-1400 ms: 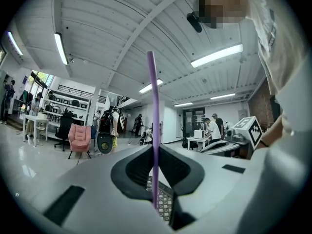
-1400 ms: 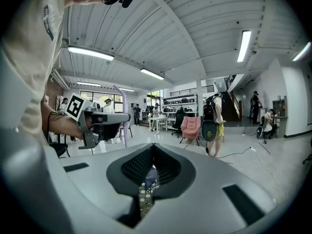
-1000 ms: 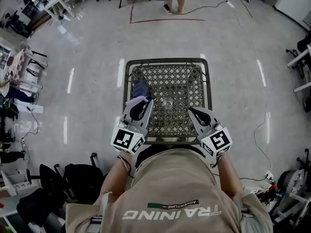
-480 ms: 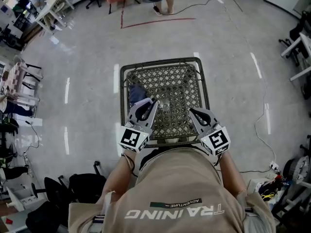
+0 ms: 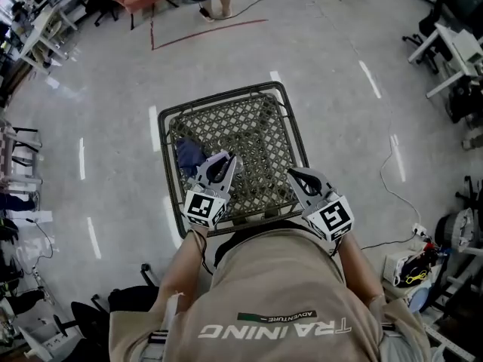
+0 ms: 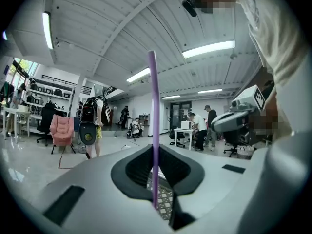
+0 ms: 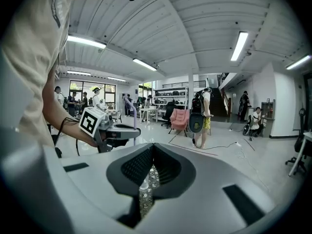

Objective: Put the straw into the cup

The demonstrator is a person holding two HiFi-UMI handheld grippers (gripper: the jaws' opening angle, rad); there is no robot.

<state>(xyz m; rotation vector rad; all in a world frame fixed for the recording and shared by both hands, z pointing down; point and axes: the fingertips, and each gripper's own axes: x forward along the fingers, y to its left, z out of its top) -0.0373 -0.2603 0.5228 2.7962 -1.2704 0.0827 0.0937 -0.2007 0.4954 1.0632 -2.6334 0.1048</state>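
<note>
A thin purple straw [image 6: 154, 130] stands upright between the pads of my left gripper [image 5: 229, 160], which is shut on it. That gripper hovers over the near left part of a dark lattice table [image 5: 219, 95]. My right gripper [image 5: 291, 174] is over the near right part, with its jaws closed and nothing between them. Through the gap below the right jaws, in the right gripper view, I see a clear cup [image 7: 143, 184] standing on the lattice. That view also shows the left gripper [image 7: 122, 130] and the straw [image 7: 131, 117] to the left. In the head view I cannot make out the cup.
A blue cloth [image 5: 189, 155] lies on the table's left side, just beyond the left gripper. Shiny floor surrounds the table, with a cable [image 5: 392, 164] at the right, desks and chairs at the edges, and a person with a backpack [image 7: 200, 118] standing far off.
The head view has swung, so the table now sits further left and skewed. My left gripper has sunk toward the table with the straw still in it. The right gripper has shifted slightly.
</note>
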